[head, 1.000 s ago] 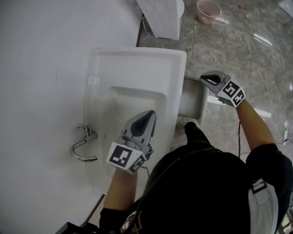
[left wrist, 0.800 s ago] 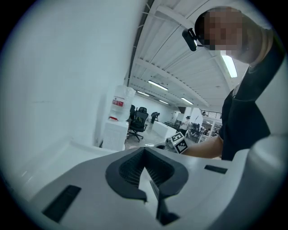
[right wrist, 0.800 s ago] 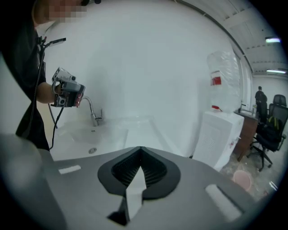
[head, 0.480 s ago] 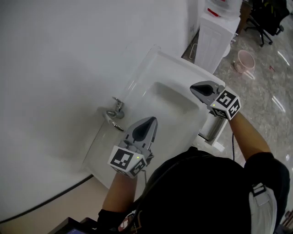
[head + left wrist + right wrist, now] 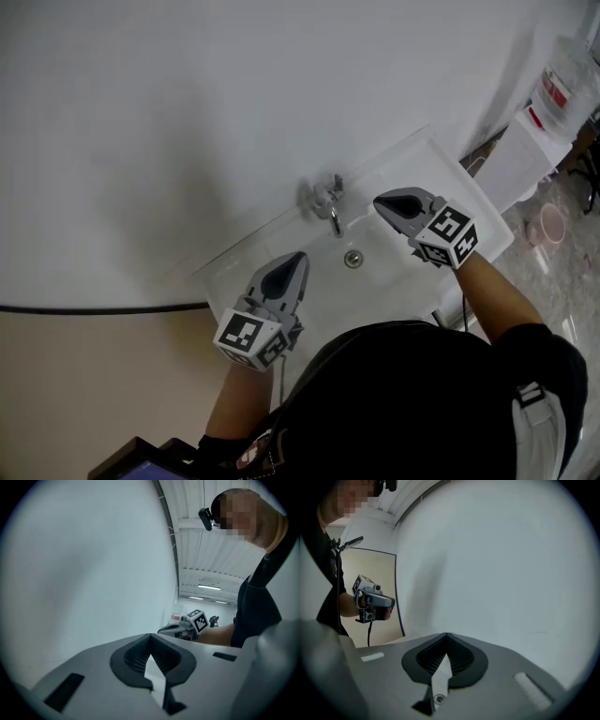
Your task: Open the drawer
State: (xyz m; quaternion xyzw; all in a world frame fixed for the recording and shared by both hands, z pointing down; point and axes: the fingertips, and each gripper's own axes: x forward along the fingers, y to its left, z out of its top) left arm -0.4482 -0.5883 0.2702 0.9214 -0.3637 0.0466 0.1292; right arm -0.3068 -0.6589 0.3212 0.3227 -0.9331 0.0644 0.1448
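Left gripper (image 5: 296, 261): jaws together, nothing between, held above the sink (image 5: 476, 195), aimed at the wall (image 5: 234, 84)
Right gripper (image 5: 382, 202): jaws closed and empty, just beside the faucet (image 5: 330, 202), over the basin
Drawer: in no view; probably below the sink front, hidden by the person's body
Step in hand: judged as reaching for the drawer front, neither gripper near it
Doing it well: lower one gripper under the rim, part the jaws, clamp the front edge squarely, pull straight and level

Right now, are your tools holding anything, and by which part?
Nothing is held. The left tool and the right tool are both shut and empty, over the sink.
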